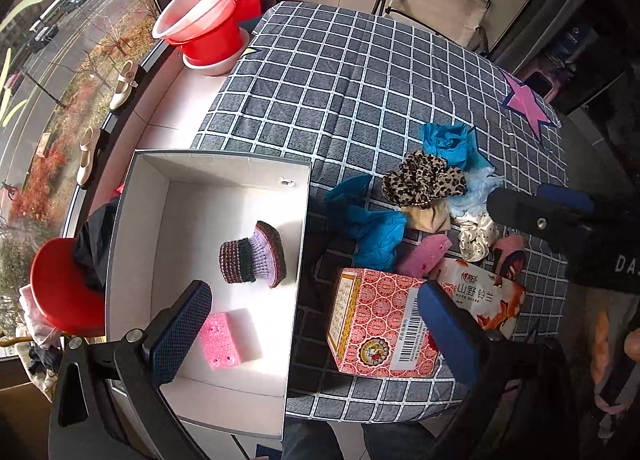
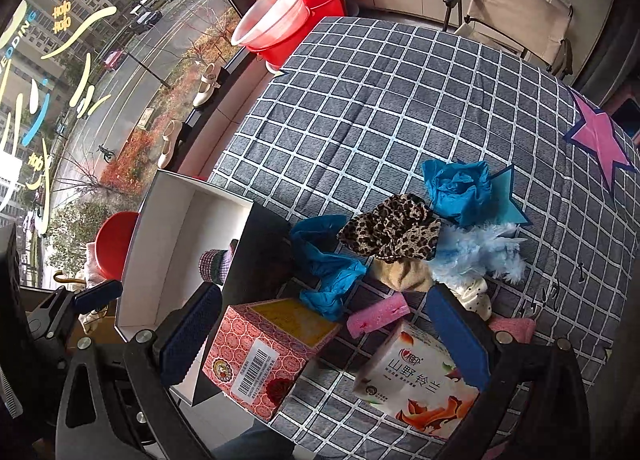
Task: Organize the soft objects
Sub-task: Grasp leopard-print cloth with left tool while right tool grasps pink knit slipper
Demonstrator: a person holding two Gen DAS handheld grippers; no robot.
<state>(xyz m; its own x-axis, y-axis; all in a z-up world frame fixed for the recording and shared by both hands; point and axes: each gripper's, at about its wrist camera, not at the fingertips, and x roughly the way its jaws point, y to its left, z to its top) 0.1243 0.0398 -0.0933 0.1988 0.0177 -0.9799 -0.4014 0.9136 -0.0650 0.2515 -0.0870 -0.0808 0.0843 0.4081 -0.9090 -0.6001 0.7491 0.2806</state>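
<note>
A white open box stands at the bed's left edge; it shows too in the right wrist view. In it lie a purple knitted bootie and a pink sponge. My left gripper is open and empty, above the box's right wall. On the bed lie a leopard scrunchie, blue crumpled plastic, a blue glove, a beige cloth, a light-blue fluffy piece and a pink sponge. My right gripper is open and empty above them.
A red patterned carton and a tissue pack lie at the bed's near edge. Red basins and shoes stand on the window sill at left. A folding chair stands beyond the grey checked bed.
</note>
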